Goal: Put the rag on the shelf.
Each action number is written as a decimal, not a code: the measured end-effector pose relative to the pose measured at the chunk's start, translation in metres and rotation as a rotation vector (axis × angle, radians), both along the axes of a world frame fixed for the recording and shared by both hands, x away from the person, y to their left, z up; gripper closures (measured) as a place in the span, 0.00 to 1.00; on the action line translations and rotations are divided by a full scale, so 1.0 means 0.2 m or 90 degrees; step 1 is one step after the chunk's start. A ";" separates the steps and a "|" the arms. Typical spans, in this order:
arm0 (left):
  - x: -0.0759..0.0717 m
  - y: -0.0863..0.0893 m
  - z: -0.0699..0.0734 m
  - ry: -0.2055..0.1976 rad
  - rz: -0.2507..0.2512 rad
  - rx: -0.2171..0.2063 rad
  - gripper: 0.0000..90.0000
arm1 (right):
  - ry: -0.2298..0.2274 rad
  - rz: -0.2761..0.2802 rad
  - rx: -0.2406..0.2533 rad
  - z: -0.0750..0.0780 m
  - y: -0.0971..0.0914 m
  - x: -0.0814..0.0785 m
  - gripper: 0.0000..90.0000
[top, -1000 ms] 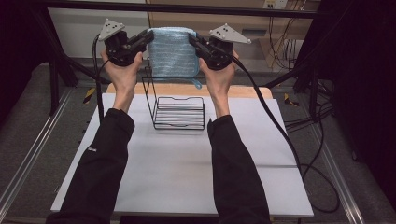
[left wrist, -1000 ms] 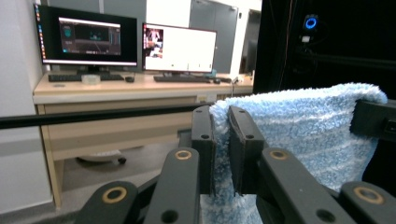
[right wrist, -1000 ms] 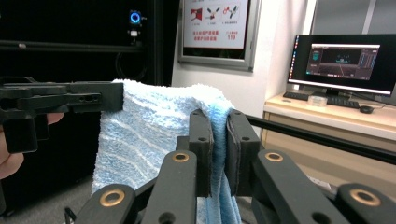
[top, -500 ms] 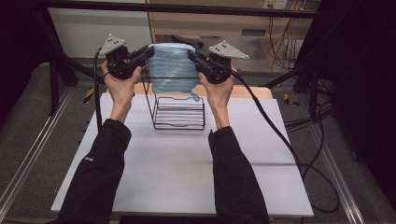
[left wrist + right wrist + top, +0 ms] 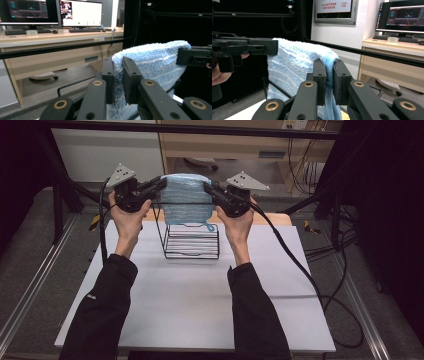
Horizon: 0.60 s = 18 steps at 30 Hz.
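Note:
A light blue fluffy towel (image 5: 187,198) hangs folded over, held up by its two top corners above a black wire rack (image 5: 192,240) on the white table (image 5: 200,300). My left gripper (image 5: 161,185) is shut on the towel's left top corner (image 5: 118,75). On the right top corner (image 5: 329,75), my right gripper (image 5: 207,187) is shut too. The towel's lower edge hangs at the rack's top bar, with a blue loop (image 5: 210,226) dangling at its bottom right. In the left gripper view the towel (image 5: 155,62) stretches across to the other gripper.
A wooden desk (image 5: 50,50) with monitors stands beyond the table's far edge. Black frame bars (image 5: 200,129) run overhead, while cables (image 5: 300,265) trail from the right gripper across the table's right side.
Both grippers have come down and toward the person with the towel stretched between them, so it now hangs lower, right over the wire rack.

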<state>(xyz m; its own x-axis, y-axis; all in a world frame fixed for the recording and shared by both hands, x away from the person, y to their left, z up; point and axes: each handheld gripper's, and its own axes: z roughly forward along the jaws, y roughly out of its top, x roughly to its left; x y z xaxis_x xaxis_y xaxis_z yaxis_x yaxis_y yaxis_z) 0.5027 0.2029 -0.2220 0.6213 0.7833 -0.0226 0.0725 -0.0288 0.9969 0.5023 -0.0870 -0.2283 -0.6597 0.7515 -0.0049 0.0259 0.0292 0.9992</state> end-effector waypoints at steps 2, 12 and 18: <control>-0.01 0.01 -0.01 0.002 -0.006 0.003 0.90 | 0.001 0.006 -0.004 0.00 -0.01 -0.01 0.92; -0.06 0.02 -0.03 0.009 -0.028 0.027 0.89 | 0.012 0.026 -0.029 -0.01 -0.02 -0.05 0.91; -0.09 0.03 -0.05 0.015 -0.042 0.035 0.89 | 0.023 0.040 -0.042 -0.03 -0.03 -0.07 0.91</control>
<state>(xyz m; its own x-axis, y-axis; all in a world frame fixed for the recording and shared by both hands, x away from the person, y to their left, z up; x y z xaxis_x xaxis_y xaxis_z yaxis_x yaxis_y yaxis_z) 0.4846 0.2094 -0.2316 0.6708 0.7416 0.0040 0.0923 -0.0889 0.9918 0.4877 -0.0925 -0.2333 -0.7057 0.7079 -0.0285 0.0577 0.0974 0.9936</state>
